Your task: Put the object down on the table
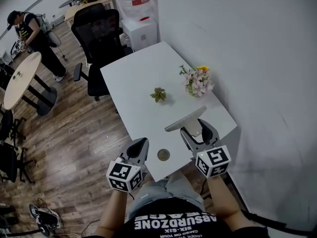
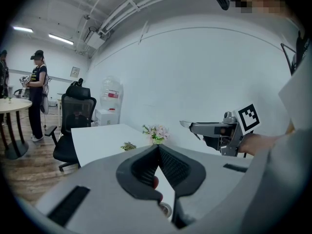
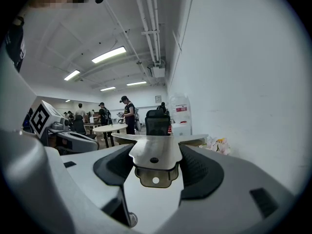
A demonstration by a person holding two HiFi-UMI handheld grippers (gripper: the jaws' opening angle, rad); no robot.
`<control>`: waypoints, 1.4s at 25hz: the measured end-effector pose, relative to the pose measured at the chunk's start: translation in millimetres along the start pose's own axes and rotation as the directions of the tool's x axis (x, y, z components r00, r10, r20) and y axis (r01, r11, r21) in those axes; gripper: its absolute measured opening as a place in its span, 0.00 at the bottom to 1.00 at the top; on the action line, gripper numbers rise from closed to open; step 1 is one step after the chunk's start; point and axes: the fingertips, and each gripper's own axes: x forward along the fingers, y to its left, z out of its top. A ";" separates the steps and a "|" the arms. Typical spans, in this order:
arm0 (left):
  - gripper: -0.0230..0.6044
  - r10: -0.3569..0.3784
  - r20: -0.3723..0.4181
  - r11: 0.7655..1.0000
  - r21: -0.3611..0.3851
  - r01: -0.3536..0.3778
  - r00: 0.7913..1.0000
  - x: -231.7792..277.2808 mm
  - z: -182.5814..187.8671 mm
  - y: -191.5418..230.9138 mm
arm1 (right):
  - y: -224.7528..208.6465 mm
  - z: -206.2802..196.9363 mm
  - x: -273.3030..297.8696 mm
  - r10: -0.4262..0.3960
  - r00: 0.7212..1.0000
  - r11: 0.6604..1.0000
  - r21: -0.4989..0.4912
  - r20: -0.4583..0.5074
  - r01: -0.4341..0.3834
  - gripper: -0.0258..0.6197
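Head view: right hand-held gripper (image 1: 196,129) half hides metal tool (image 1: 184,119).

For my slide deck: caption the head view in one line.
Right gripper holds a flat metal tool over the white table; left gripper shut and empty beside a small round disc.

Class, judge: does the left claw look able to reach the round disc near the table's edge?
Likely yes: the left claw, shut and empty, hangs beside the disc, nothing between them. The right claw holds its scraper clear of it. The left claw must open first.
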 end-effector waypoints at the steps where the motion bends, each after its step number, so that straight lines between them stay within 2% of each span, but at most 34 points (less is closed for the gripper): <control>1: 0.05 0.000 0.000 1.000 -0.001 0.000 1.000 -0.2 -0.8 0.1 | -0.2 -1.6 0.1 -0.003 1.000 1.000 -0.005 -0.003 0.003 0.48; 35: 0.04 -0.025 -0.031 0.999 -0.031 0.024 0.999 17.6 -14.0 10.4 | -11.6 -45.7 14.8 -0.026 0.993 1.000 -0.010 -0.115 0.025 0.48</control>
